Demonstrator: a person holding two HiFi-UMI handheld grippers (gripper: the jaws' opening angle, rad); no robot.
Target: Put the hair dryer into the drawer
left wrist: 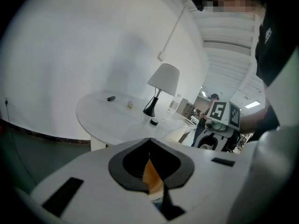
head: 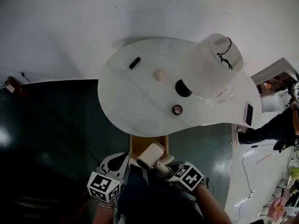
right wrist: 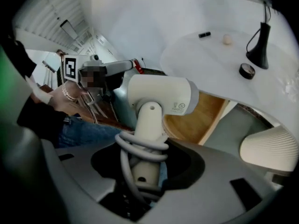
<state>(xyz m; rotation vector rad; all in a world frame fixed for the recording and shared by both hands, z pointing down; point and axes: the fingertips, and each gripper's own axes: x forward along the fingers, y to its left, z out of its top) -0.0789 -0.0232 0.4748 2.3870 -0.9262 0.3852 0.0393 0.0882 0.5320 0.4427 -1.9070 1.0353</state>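
Observation:
A white hair dryer (head: pixel 150 156) with its grey cord coiled round the handle hangs over the open wooden drawer (head: pixel 138 143) under the table's front edge. My right gripper (head: pixel 162 165) is shut on the handle. In the right gripper view the hair dryer (right wrist: pixel 159 94) stands up out of my right gripper (right wrist: pixel 148 158), its barrel pointing right over the drawer (right wrist: pixel 198 118). My left gripper (head: pixel 122 163) hangs just left of the dryer, apart from it. In its own view my left gripper (left wrist: pixel 149 142) has its jaws closed together with nothing seen held.
The white rounded table (head: pixel 131 101) carries a lamp (head: pixel 212 64), a black stick (head: pixel 134 63), a small ball (head: pixel 159 74), a round black lid (head: pixel 177 109) and a phone (head: pixel 249 115). Dark floor lies to the left. A person (head: pixel 275 129) stands at the right.

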